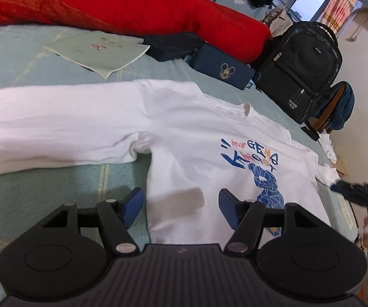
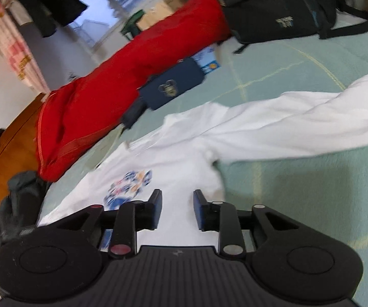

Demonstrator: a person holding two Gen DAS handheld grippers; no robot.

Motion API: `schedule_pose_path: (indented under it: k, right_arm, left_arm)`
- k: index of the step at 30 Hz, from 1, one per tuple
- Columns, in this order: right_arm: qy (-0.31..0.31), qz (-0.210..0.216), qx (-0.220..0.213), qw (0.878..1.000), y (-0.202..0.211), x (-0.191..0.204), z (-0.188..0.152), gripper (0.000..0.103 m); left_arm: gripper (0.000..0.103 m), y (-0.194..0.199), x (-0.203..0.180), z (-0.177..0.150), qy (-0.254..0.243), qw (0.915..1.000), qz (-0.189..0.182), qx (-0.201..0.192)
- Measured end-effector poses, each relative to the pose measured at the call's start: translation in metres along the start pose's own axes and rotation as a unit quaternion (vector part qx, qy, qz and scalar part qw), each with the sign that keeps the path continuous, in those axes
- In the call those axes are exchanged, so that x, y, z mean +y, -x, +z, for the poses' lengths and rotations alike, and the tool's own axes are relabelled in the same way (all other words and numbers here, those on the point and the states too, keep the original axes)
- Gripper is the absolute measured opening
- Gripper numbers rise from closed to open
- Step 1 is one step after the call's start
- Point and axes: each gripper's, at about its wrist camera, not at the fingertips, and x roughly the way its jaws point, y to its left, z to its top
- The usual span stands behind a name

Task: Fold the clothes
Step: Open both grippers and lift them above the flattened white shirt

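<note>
A white long-sleeved shirt (image 1: 184, 133) with a blue bear print lies face up on the pale green bed sheet (image 1: 30, 199). One sleeve (image 1: 56, 122) stretches out to the left. My left gripper (image 1: 181, 204) hovers over the shirt's lower left side, open, with nothing between its pads. In the right wrist view the same shirt (image 2: 184, 153) lies with its other sleeve (image 2: 299, 122) running off to the right. My right gripper (image 2: 177, 209) is above the shirt's body near the armpit, open with a narrow gap and no cloth between the pads. It shows as a dark blur (image 1: 363, 194) at the right edge.
A red quilt (image 1: 107, 0) runs along the far side of the bed. Beside it lie a navy pouch (image 1: 222, 69), a folded pale green item (image 1: 99, 51) and a black backpack (image 1: 299, 69). A dark garment (image 2: 18, 204) sits by the wooden headboard (image 2: 5, 153).
</note>
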Motion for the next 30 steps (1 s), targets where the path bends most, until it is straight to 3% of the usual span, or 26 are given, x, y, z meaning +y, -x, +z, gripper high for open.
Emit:
schedule_pose_path:
  k: [3, 5, 6, 9, 12, 13, 15, 18, 23, 25, 30]
  right_arm:
    - [0.012, 0.004, -0.001, 1.000, 0.010, 0.012, -0.014, 0.037]
    - [0.021, 0.001, 0.001, 1.000, 0.014, 0.019, -0.022, 0.037]
    - [0.025, -0.002, 0.002, 1.000, 0.015, 0.021, -0.025, 0.037]
    - [0.040, -0.013, 0.004, 0.999, 0.018, 0.027, -0.032, 0.039]
    - [0.050, -0.018, 0.006, 0.999, 0.019, 0.032, -0.038, 0.043]
    - [0.050, -0.016, 0.007, 0.999, 0.020, 0.033, -0.041, 0.044]
    - [0.051, -0.011, 0.010, 0.999, 0.021, 0.036, -0.047, 0.045]
    - [0.058, -0.003, 0.014, 0.998, 0.028, 0.041, -0.059, 0.050]
    - [0.065, 0.016, 0.020, 0.998, 0.038, 0.052, -0.078, 0.056]
    - [0.065, 0.023, 0.020, 0.997, 0.041, 0.056, -0.084, 0.058]
    - [0.063, 0.042, 0.018, 0.997, 0.049, 0.071, -0.097, 0.060]
  left_arm:
    - [0.057, -0.016, 0.007, 0.006, 0.020, 0.9998, 0.010, -0.001]
    - [0.012, -0.022, 0.009, 0.010, 0.024, 0.9997, 0.004, -0.010]
    - [0.006, -0.023, 0.008, 0.013, 0.020, 0.9997, 0.007, -0.013]
    - [0.006, -0.023, 0.004, 0.020, 0.005, 0.9987, 0.039, -0.033]
    - [0.011, -0.016, 0.010, 0.023, 0.031, 0.9989, 0.024, -0.026]
    - [0.020, -0.013, 0.011, 0.021, 0.033, 0.9989, 0.025, -0.021]
    - [0.029, 0.001, 0.008, 0.009, 0.020, 0.9987, 0.043, -0.016]
    - [0.037, 0.033, 0.006, -0.015, 0.016, 0.9991, 0.037, -0.013]
    - [0.069, 0.092, -0.001, -0.067, 0.021, 0.9997, -0.011, -0.010]
    - [0.075, 0.106, -0.005, -0.090, 0.014, 0.9995, -0.027, -0.010]
    - [0.076, 0.099, -0.003, -0.129, 0.023, 0.9985, -0.044, 0.026]
